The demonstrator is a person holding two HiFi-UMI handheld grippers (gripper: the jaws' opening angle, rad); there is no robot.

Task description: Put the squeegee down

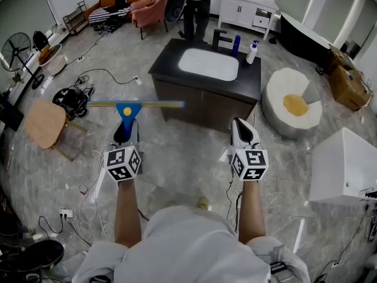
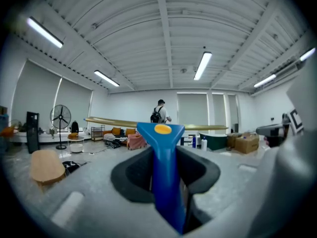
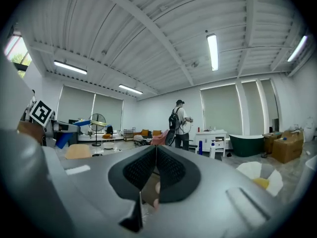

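Observation:
The squeegee (image 1: 127, 107) has a blue handle with a yellow dot and a long yellowish blade that lies level across the top. My left gripper (image 1: 125, 132) is shut on the handle and holds the squeegee out in front of me, above the floor. In the left gripper view the blue handle (image 2: 166, 177) stands upright between the dark pads (image 2: 133, 175), with the blade (image 2: 114, 122) stretched across behind. My right gripper (image 1: 244, 130) is held level beside it; its jaws (image 3: 154, 157) meet with nothing in them.
A dark vanity counter (image 1: 177, 56) with a white basin stands ahead, with a blue bottle (image 1: 236, 44) and a white spray bottle (image 1: 252, 52) on it. A person (image 1: 196, 7) stands beyond. There is a white beanbag (image 1: 291, 102) at right, a white box (image 1: 344, 167), a wooden stool (image 1: 44, 124) at left, and cables on the floor.

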